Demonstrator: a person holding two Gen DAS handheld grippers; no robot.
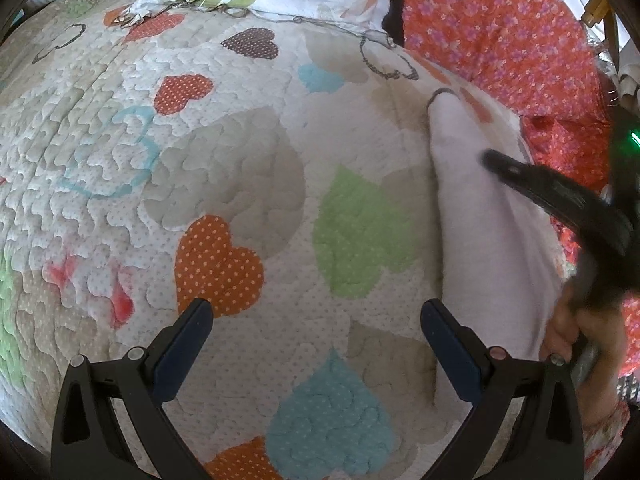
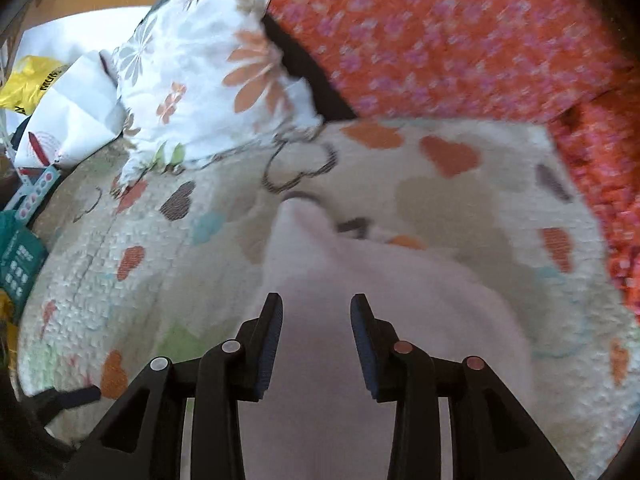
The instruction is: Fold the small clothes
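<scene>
Your left hand-held gripper (image 1: pixel 316 344) is at the bottom of its frame, spread wide over the heart-patterned quilt (image 1: pixel 224 184), gripping nothing. Your right hand-held gripper (image 2: pixel 316 340) is also spread, with the pale pink garment (image 2: pixel 320 280) lying between and beyond its fingers. Farther up, the white flowered pillow (image 2: pixel 200 80) and the orange flowered cloth (image 2: pixel 460 40) lie at the quilt's far edge.

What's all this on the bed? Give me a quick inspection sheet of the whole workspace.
Surface: quilted heart-print bedspread.
Job's things: pale pink garment lying on the bedspread, under the right gripper.
Clutter: floral white pillow; orange flowered fabric; yellow bag and papers at the bed's edge.
Grippers: left gripper with jaws wide apart, empty; right gripper with jaws apart over the garment, blurred.
Cables: nothing seen.
Surroundings: wooden bedpost.
</scene>
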